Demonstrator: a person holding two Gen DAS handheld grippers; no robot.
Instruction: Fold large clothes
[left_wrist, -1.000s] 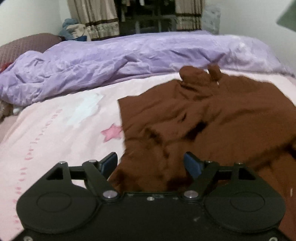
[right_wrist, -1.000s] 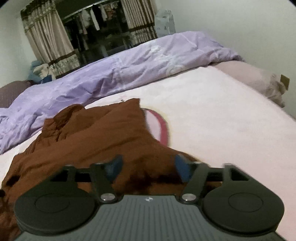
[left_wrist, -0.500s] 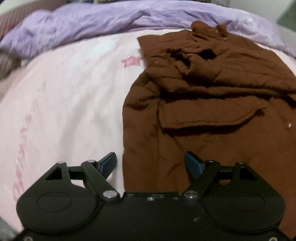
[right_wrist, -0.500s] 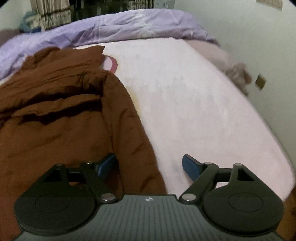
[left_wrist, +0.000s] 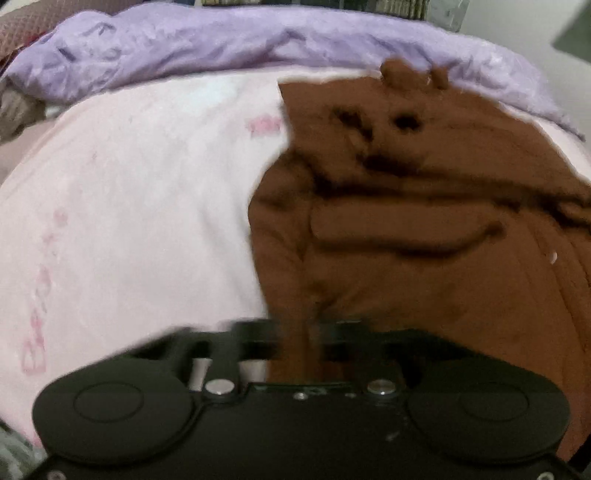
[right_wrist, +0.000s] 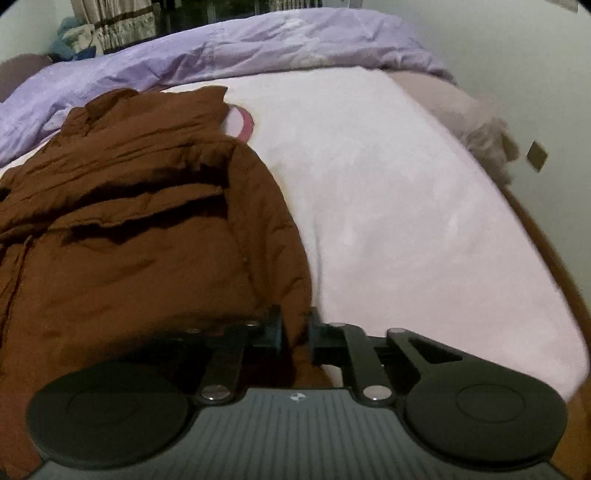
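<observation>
Jacket (right_wrist: 140, 221) on bed sheet (right_wrist: 388, 192), duvet (right_wrist: 229, 48) behind (bunched), pillow (right_wrist: 476, 122) right

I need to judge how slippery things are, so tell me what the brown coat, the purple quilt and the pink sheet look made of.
Brown coat: looks like matte woven cloth with light padding, judging by its soft puffy ridges and flap pocket.
Purple quilt: smooth, slightly shiny fabric, possibly satin or polyester, with crisp fine crinkles catching light.
Pink sheet: soft, dull, likely cotton or brushed fabric; it shows no sheen.

Pink lettering on bedsheet (left_wrist: 35, 332) too blurred; no text legible.
</observation>
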